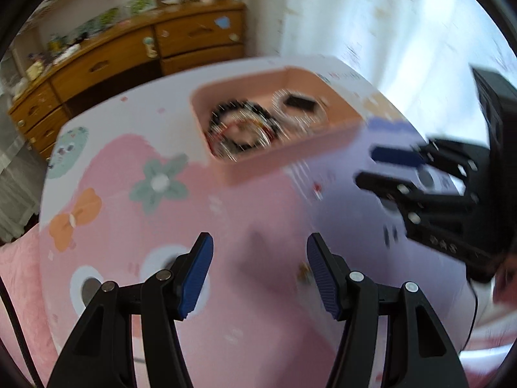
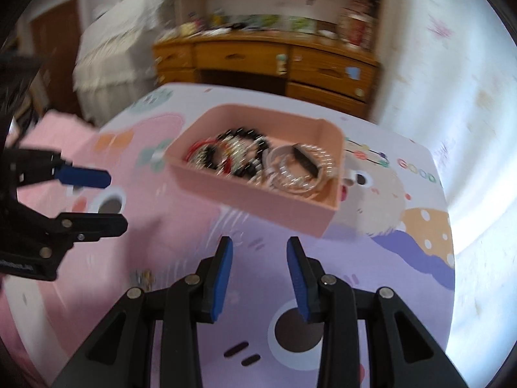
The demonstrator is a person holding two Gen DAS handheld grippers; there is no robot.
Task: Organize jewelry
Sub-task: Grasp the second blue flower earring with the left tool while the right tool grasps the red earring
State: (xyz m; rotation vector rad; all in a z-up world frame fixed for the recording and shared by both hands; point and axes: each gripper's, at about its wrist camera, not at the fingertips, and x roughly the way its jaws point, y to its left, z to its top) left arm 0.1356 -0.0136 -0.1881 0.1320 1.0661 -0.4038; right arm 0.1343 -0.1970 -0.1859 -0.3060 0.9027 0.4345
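Observation:
A pink tray (image 2: 268,202) stands on the cartoon-printed table and holds a pile of jewelry (image 2: 258,160): black bead bracelets, red and silver pieces, pale bangles. The tray also shows in the left wrist view (image 1: 290,158), blurred. A small gold-coloured piece of jewelry (image 2: 143,277) lies loose on the table, seen beside my left gripper's right finger (image 1: 303,270). My left gripper (image 1: 260,274) is open and empty, low over the table. My right gripper (image 2: 259,278) is open and empty, in front of the tray. Each gripper shows in the other's view (image 1: 387,171) (image 2: 106,199), open.
The table (image 2: 371,258) has a pink and lilac cartoon cover. A wooden dresser (image 2: 265,61) with cluttered top stands behind it. A white curtain (image 2: 468,97) hangs at the right. Pink bedding (image 1: 19,278) lies beyond the table's left edge.

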